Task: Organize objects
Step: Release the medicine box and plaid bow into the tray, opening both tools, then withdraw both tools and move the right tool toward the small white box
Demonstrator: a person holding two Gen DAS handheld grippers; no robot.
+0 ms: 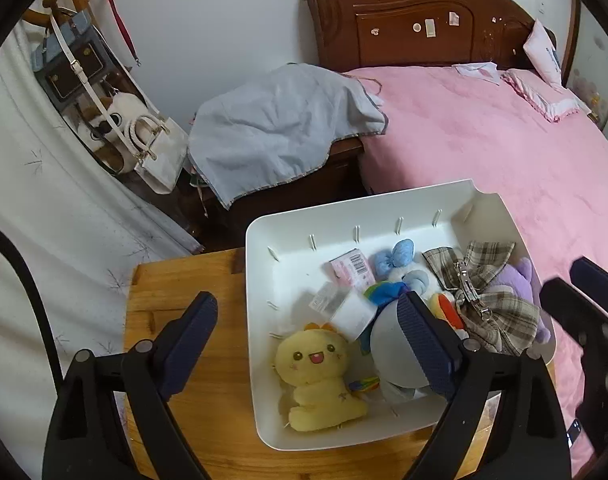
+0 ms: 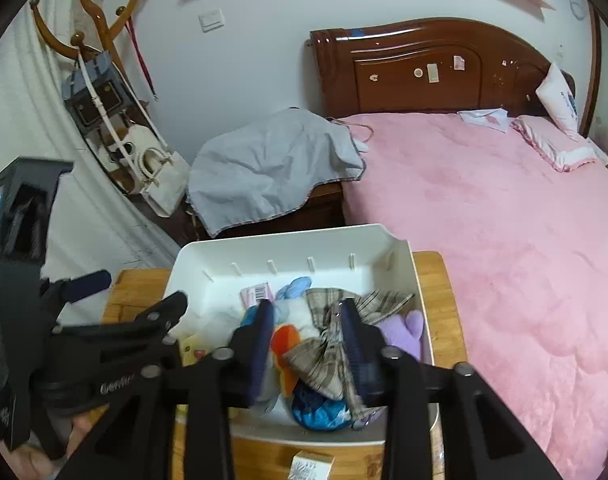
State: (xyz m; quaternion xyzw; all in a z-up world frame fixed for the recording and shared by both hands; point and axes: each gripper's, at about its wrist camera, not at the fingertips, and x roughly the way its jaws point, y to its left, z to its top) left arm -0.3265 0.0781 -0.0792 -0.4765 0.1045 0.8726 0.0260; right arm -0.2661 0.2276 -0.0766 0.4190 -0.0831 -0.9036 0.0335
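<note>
A white tray (image 1: 259, 272) sits on a wooden table (image 1: 207, 360) and holds toys: a yellow plush (image 1: 316, 376), a blue-bow plush (image 1: 400, 260), a purple plush (image 1: 520, 280), a plaid bow (image 1: 484, 300) and pink packets (image 1: 352, 272). My left gripper (image 1: 308, 320) is open, its left finger over the table and its right finger inside the tray. My right gripper (image 2: 308, 332) hovers over the tray (image 2: 207, 256), jaws partly closed around the plaid bow (image 2: 324, 348); contact is unclear. It also shows at the right edge of the left wrist view (image 1: 584, 292).
A small silver box (image 2: 312, 464) lies on the table in front of the tray. A bed with a pink cover (image 1: 504, 152) stands right of the table. A nightstand under grey cloth (image 1: 279, 124), a coat rack with bags (image 1: 87, 80) and a white curtain (image 1: 43, 208) are behind and left.
</note>
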